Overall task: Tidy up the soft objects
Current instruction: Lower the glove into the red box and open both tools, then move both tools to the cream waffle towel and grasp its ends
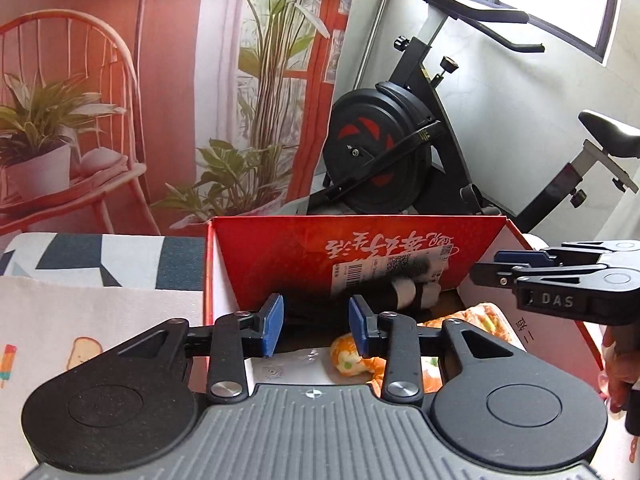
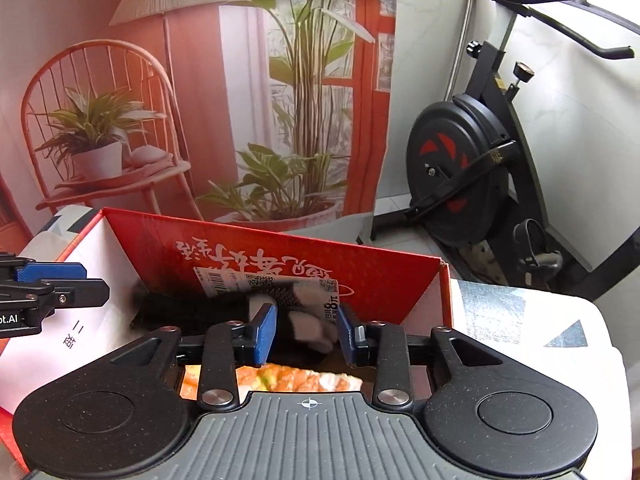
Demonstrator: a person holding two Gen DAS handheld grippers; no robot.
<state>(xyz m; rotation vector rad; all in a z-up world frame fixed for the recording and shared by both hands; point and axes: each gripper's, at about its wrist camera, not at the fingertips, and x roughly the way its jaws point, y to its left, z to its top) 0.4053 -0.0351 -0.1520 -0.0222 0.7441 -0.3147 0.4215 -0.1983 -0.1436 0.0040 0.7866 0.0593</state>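
A red cardboard box [image 1: 280,256] [image 2: 160,248] stands open on the table, with a shipping label on its far wall. Inside lie a black soft item with white bands [image 1: 384,292] [image 2: 192,312] and an orange patterned cloth [image 1: 484,320] [image 2: 296,380]. My left gripper [image 1: 316,326] hovers over the box's left part, blue pads apart, nothing pressed between them. My right gripper [image 2: 306,334] hangs over the right part, also open, with the banded item lying beyond its pads. Each gripper shows at the edge of the other's view: the right gripper [image 1: 496,264] and the left gripper [image 2: 80,280].
A pale cloth with toast prints [image 1: 80,312] covers the table left of the box, and a blue-grey patterned cloth [image 2: 500,312] lies to its right. A black exercise bike [image 1: 384,152] [image 2: 460,168] stands behind, beside a printed backdrop. A hand [image 1: 616,372] grips the right tool.
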